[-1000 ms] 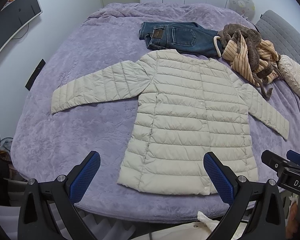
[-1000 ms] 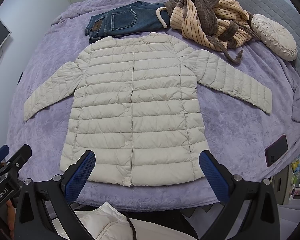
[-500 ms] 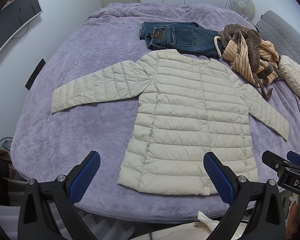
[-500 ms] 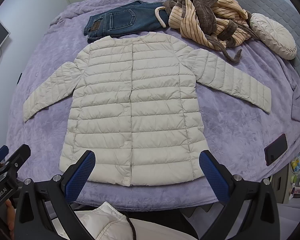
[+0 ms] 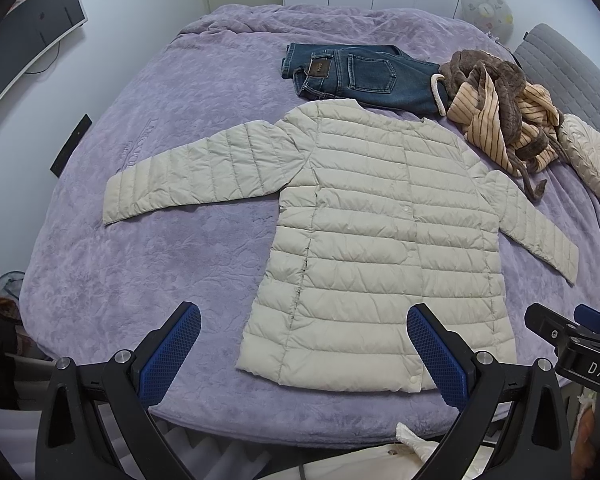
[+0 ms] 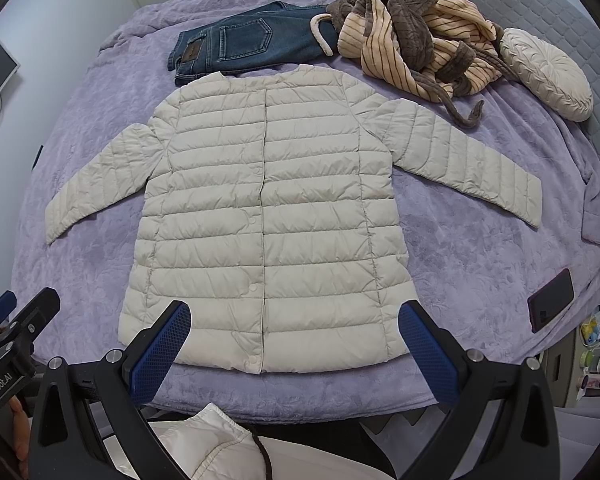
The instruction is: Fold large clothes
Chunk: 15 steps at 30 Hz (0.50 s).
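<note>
Both hand-held grippers [image 5: 300, 354] [image 6: 294, 344] hover, seemingly above jacket [image 6: 268, 224] hem.

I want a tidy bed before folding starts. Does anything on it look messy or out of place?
The puffer jacket lies flat and spread out. Behind its collar, the striped brown robe is bunched in a heap, partly over the jeans. A dark phone sits near the bed's right edge.

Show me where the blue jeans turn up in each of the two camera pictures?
Left wrist view: the jeans lie top centre, beyond the jacket's collar.
Right wrist view: the jeans lie upper left of centre, again just past the collar.
Shared landmark: the striped robe heaped against the jeans' right end.
</note>
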Each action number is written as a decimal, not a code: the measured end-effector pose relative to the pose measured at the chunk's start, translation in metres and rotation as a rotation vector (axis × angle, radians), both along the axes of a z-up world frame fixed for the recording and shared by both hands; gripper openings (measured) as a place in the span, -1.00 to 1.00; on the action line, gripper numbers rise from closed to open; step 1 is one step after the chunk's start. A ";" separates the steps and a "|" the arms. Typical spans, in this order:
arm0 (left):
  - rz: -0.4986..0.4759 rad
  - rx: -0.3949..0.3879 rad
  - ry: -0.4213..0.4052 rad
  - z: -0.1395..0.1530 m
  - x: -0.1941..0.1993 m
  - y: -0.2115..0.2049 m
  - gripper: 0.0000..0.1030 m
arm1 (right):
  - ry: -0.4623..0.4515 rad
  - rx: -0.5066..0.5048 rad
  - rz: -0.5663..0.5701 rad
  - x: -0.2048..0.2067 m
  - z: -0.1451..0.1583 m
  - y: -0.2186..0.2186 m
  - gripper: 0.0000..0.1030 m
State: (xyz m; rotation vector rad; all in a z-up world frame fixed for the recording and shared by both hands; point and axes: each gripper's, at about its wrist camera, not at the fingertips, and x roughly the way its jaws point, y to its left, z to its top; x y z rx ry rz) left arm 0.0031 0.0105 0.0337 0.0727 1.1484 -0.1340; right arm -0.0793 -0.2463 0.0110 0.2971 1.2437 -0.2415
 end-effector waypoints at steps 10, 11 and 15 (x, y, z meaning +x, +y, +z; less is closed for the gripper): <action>0.001 -0.002 -0.001 0.000 0.001 0.000 1.00 | 0.001 0.000 -0.001 0.001 0.000 0.000 1.00; 0.001 -0.001 -0.001 0.000 0.000 0.000 1.00 | 0.001 0.000 0.000 0.001 0.000 0.000 1.00; 0.001 -0.001 -0.001 0.000 0.000 0.001 1.00 | 0.002 -0.001 0.001 0.001 0.000 0.000 1.00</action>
